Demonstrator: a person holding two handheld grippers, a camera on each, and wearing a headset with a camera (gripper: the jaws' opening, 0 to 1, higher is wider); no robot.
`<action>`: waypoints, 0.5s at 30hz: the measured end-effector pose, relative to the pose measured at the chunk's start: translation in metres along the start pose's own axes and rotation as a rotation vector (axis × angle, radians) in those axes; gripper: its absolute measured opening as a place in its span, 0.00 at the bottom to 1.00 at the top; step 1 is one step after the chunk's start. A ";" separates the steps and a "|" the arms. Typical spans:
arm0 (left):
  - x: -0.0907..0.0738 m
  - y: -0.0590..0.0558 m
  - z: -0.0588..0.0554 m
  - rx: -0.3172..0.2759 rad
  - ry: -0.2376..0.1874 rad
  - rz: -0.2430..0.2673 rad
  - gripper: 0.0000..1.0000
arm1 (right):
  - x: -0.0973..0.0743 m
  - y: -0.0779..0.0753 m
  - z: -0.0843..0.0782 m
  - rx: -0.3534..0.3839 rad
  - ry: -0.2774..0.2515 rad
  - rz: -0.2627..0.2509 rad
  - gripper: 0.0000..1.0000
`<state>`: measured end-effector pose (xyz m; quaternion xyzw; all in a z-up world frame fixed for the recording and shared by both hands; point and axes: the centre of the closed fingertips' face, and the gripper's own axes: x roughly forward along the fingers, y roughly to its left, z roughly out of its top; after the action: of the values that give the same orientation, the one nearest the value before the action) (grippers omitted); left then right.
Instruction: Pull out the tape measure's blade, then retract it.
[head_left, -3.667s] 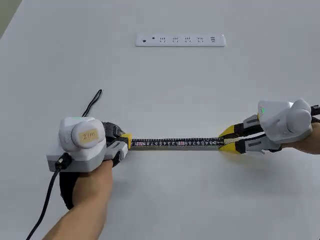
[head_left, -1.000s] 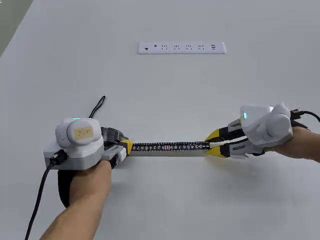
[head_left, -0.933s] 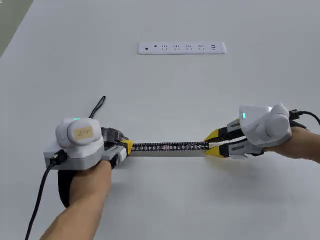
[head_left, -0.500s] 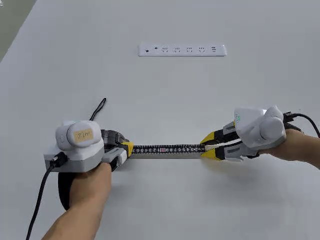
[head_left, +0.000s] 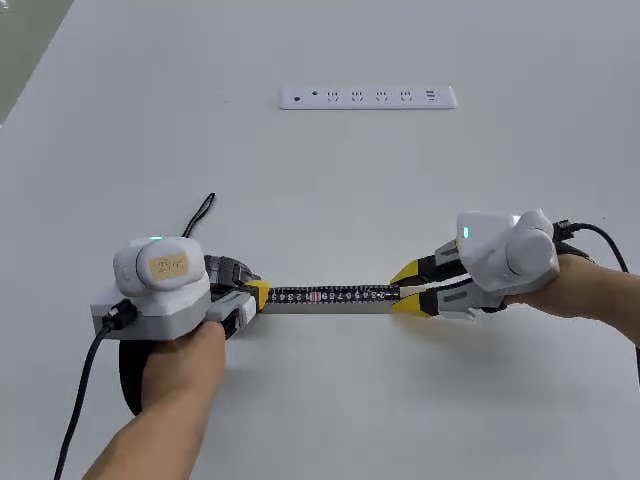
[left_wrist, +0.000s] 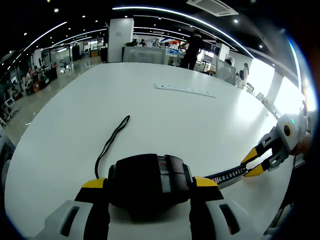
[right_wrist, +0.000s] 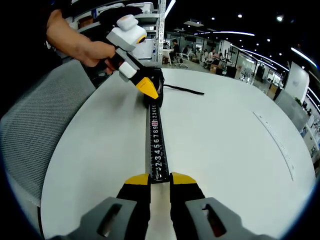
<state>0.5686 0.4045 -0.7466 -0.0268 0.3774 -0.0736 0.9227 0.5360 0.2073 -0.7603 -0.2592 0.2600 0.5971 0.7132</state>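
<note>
The left gripper (left_wrist: 150, 183) clamps the black tape measure case (left_wrist: 145, 172); right of the case, the right gripper (right_wrist: 160, 178) pinches the tip of the extended blade (right_wrist: 155, 135).

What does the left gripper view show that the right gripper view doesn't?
Left gripper view: the tape measure's black case close up, clamped in the left claw, with the right claw seen from outside, pinching the end of the blade. Right gripper view: the blade's whole drawn-out length running straight away from that claw, plus a grey mesh chair. Both: the extended blade, the black strap and the white table.
</note>
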 end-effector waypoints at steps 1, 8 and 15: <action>0.000 0.000 0.000 0.000 0.000 0.000 0.62 | 0.001 0.000 0.001 -0.001 -0.002 0.001 0.13; 0.000 0.000 0.000 -0.002 0.000 -0.002 0.62 | 0.003 0.000 0.002 0.001 -0.005 0.002 0.13; -0.002 -0.001 -0.001 -0.003 -0.003 -0.003 0.62 | 0.012 -0.001 0.007 0.000 -0.016 0.008 0.13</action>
<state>0.5668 0.4038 -0.7456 -0.0289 0.3759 -0.0743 0.9232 0.5397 0.2209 -0.7635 -0.2533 0.2551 0.6020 0.7130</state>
